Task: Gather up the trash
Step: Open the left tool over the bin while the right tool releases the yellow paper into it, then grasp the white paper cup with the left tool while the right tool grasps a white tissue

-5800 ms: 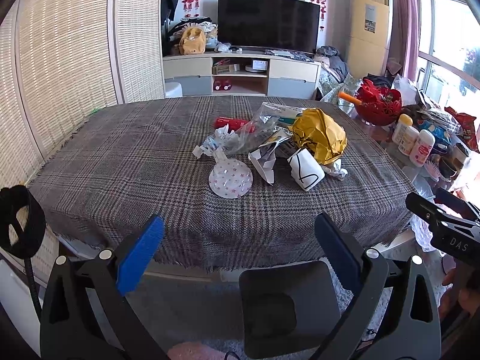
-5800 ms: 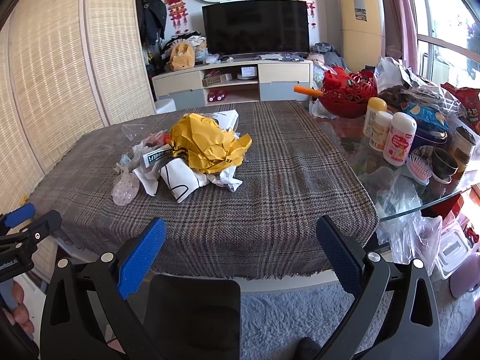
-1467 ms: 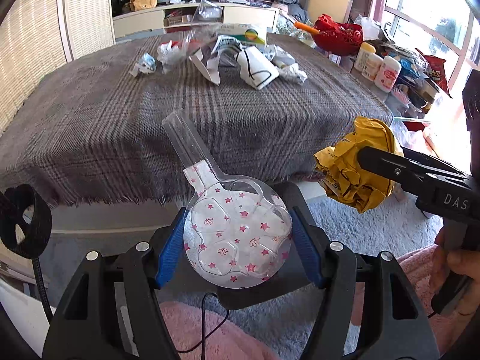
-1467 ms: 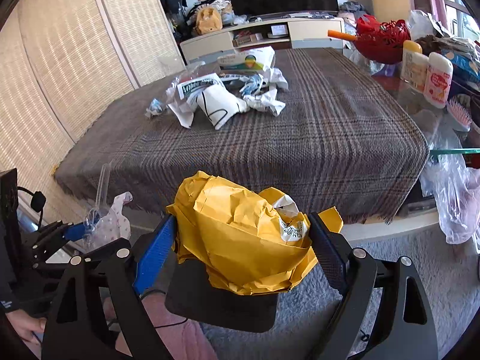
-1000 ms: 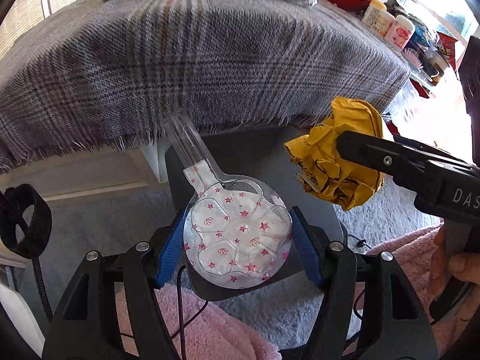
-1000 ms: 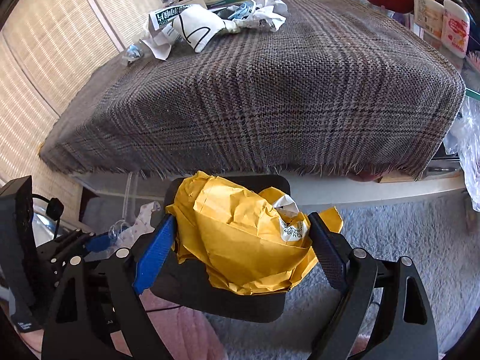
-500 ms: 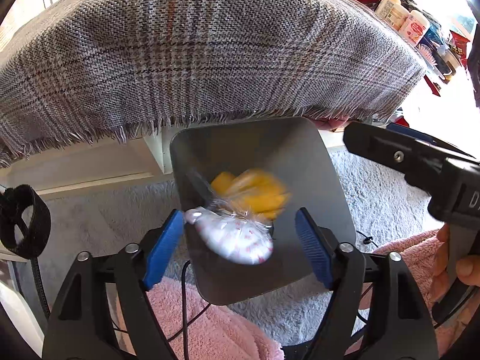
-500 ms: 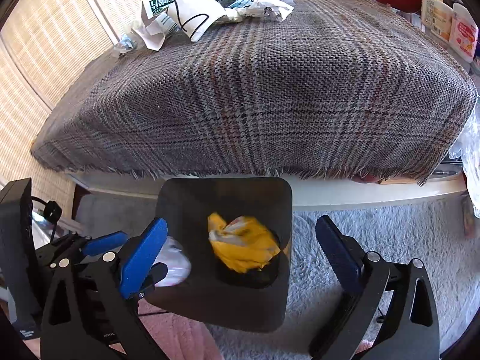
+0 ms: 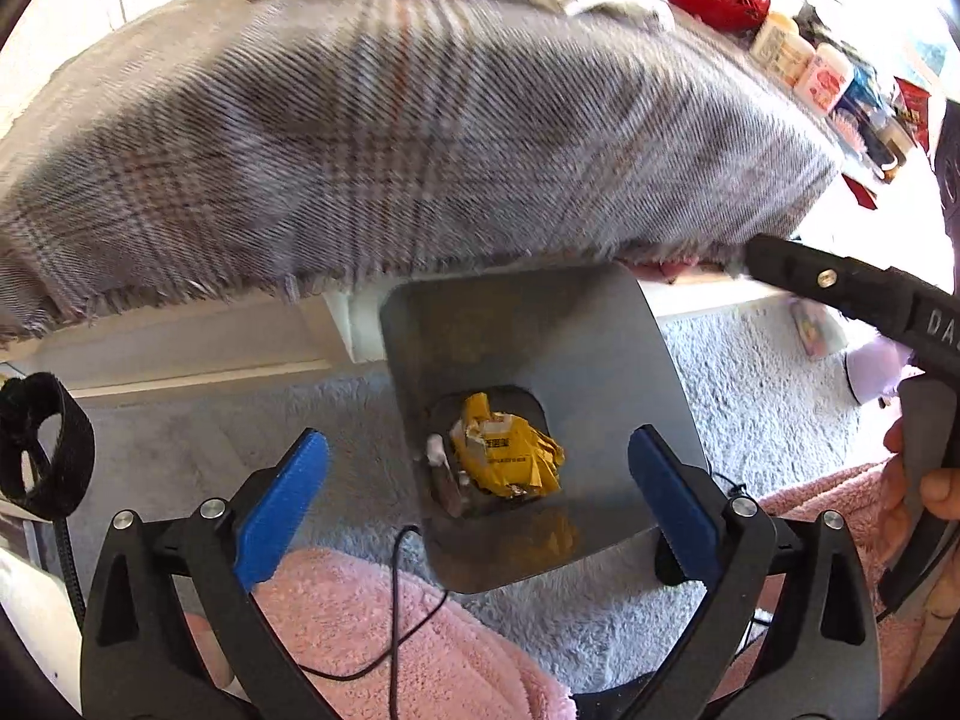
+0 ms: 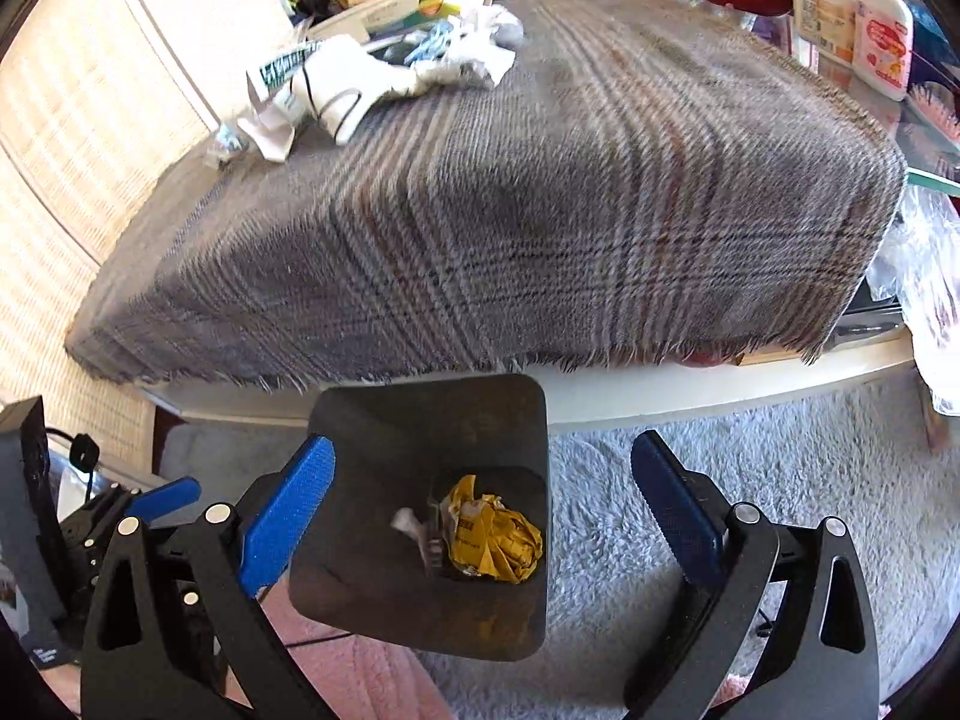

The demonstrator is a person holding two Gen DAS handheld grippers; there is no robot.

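Two grippers hang over the dark bin that stands on the grey rug just under the table's edge, placed there so that trash carried off the table can be let fall straight in. The left gripper has nothing between its blue pads and its jaws are opening wider; the right gripper is spread wide and also empty. Both point steeply down at the bin's mouth, which looks like the end of a drop.

At the bottom of the bin lie two pieces: one crumpled yellow paper ball and, touching it on its left, one pale plastic scrap, too small to make out well.

On the plaid tablecloth one heap of trash is left at the far side: a white cup, crumpled white paper, a torn printed wrapper and smaller bits; how many pieces in all I cannot tell. So the job is only begun, and the heap is the likely next target, well apart from the bin
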